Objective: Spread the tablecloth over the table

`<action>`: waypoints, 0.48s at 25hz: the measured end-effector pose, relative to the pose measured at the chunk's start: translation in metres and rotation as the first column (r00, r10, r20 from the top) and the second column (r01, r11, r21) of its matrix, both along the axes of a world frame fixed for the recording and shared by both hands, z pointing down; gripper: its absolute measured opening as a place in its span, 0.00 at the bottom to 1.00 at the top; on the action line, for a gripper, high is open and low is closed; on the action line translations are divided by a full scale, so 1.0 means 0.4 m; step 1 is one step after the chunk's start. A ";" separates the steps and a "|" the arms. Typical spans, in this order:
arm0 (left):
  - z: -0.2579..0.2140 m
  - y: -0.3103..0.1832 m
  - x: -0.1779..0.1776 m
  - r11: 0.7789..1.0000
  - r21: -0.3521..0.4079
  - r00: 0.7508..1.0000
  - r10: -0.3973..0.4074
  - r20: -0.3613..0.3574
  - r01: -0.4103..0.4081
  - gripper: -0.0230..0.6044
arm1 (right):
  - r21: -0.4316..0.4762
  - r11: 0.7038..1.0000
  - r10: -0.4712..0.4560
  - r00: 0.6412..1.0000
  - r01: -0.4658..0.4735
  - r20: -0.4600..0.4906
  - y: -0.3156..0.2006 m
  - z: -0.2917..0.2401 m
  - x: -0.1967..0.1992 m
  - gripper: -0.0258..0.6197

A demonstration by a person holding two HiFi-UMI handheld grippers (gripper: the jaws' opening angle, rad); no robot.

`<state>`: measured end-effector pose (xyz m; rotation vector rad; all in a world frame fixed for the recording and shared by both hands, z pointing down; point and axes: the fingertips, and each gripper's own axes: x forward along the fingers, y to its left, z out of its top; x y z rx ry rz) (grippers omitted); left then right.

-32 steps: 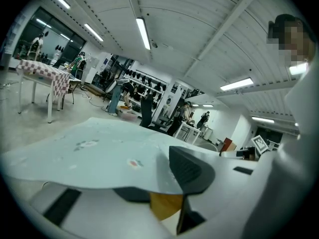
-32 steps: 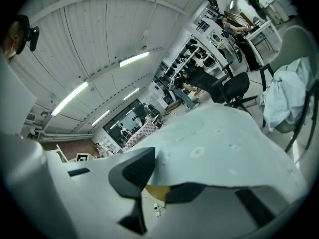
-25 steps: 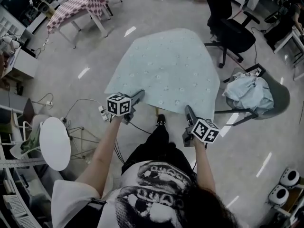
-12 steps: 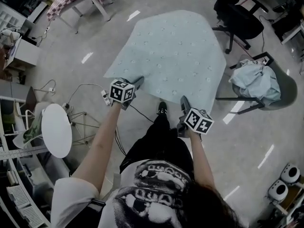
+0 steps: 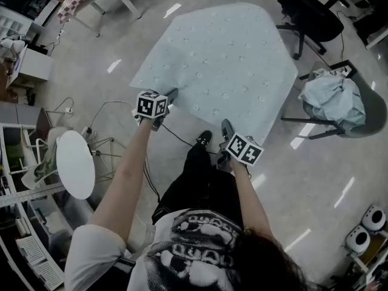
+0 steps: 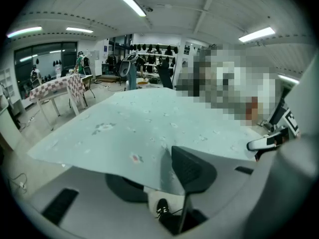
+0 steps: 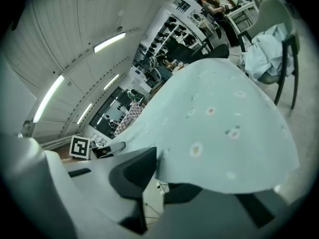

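Both hands have sunk since a second ago. The left gripper (image 5: 171, 96) and right gripper (image 5: 225, 126) each pinch the near hem of the pale blue-green flowered fabric tablecloth (image 5: 224, 59), now draped over the hidden table. Left jaws are opening, right closing; spreading looks nearly finished.

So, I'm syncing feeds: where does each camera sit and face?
Head view: on the person's head, facing steeply down at the tablecloth; shows arms, torso, left gripper, right gripper.
Left gripper view: on the left gripper, facing along its opening jaws, which straddle the tablecloth's edge.
Right gripper view: on the right gripper, along its closing jaws, also on that edge.
Shared: the tablecloth, in all three.
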<state>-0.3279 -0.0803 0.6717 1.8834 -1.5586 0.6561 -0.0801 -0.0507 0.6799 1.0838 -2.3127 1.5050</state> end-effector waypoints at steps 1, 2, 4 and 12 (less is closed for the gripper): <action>0.013 -0.002 -0.004 1.000 -0.011 1.000 -0.014 -0.005 0.014 0.27 | -0.017 1.000 0.002 1.000 -0.002 -0.005 0.001 0.010 -0.004 0.10; 0.025 -0.003 -0.007 1.000 -0.021 1.000 -0.023 -0.006 0.023 0.27 | -0.033 0.999 0.002 1.000 -0.002 -0.007 0.003 0.021 -0.006 0.09; 0.047 -0.002 -0.010 0.999 -0.035 1.000 -0.029 0.002 0.029 0.27 | -0.061 0.998 -0.003 1.000 0.002 -0.008 0.008 0.041 -0.012 0.09; 0.096 -0.024 -0.050 0.999 -0.035 1.000 0.003 -0.013 -0.004 0.26 | -0.106 0.994 0.018 1.000 -0.016 0.022 0.015 0.073 -0.059 0.09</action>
